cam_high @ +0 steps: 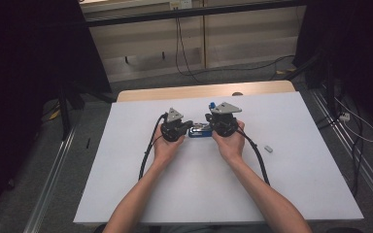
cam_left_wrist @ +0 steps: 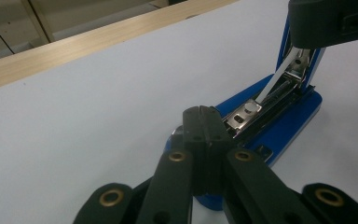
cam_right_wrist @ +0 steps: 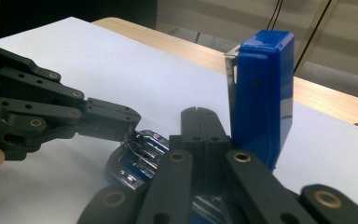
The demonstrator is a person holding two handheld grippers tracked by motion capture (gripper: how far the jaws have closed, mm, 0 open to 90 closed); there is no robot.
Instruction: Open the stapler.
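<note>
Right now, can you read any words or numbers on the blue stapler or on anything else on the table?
None can be read.
Blue stapler: plain blue lid, no words showing.
Its metal staple channel: no markings to read.
Small grey piece on the white table: too small to tell.

Blue stapler (cam_right_wrist: 261, 93) with chrome insides, black grippers, white table (cam_high: 291, 194) with light wood edge.

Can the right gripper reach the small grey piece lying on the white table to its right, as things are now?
Probably yes. The small grey piece lies alone on the white table, with bare surface between it and the right gripper. That gripper's shut jaws would first have to leave the open blue stapler.
</note>
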